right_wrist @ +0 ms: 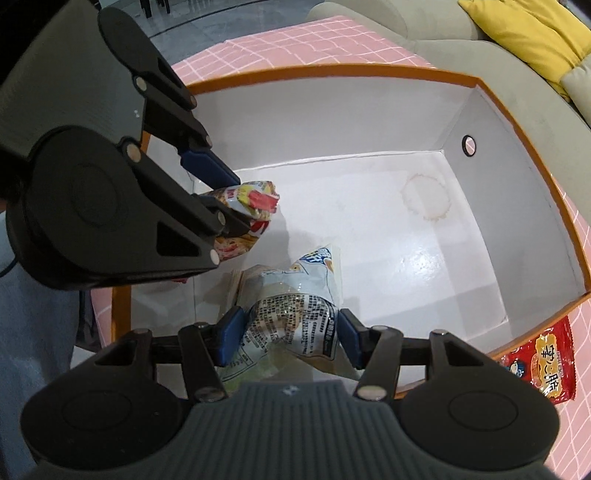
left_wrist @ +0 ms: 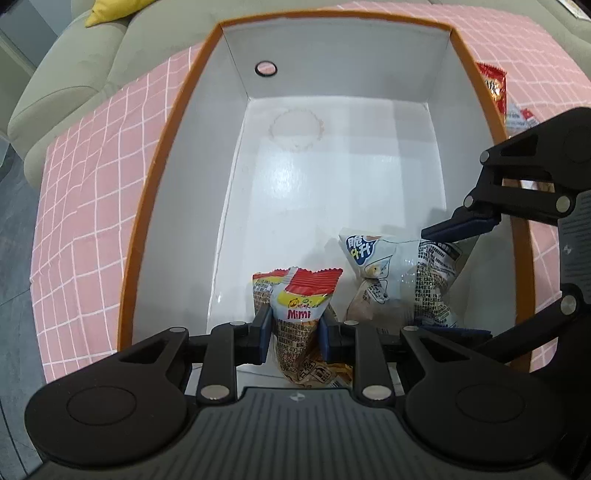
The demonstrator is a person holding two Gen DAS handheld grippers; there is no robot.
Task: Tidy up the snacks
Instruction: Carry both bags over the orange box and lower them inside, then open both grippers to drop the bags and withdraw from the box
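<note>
A large box [left_wrist: 173, 122] with an orange rim and white inside fills both views. My left gripper [left_wrist: 295, 332] is shut on a red and yellow Mimi snack packet [left_wrist: 301, 314], held low inside the box near its near wall. The same packet [right_wrist: 255, 205] and left gripper [right_wrist: 236, 203] show at the left of the right wrist view. My right gripper [right_wrist: 290, 338] is shut on a pale blue and white snack bag [right_wrist: 295, 314], also down inside the box. That bag [left_wrist: 402, 273] appears right of the Mimi packet, between the right gripper's [left_wrist: 448, 280] fingers.
The box [right_wrist: 517, 122] stands on a pink checked cloth [left_wrist: 92, 177]. A red snack packet [right_wrist: 550, 362] lies on the cloth outside the box, seen too as a red packet [left_wrist: 493, 83] beyond the rim. A grey sofa [left_wrist: 74, 74] with a yellow cushion [right_wrist: 524, 33] lies behind.
</note>
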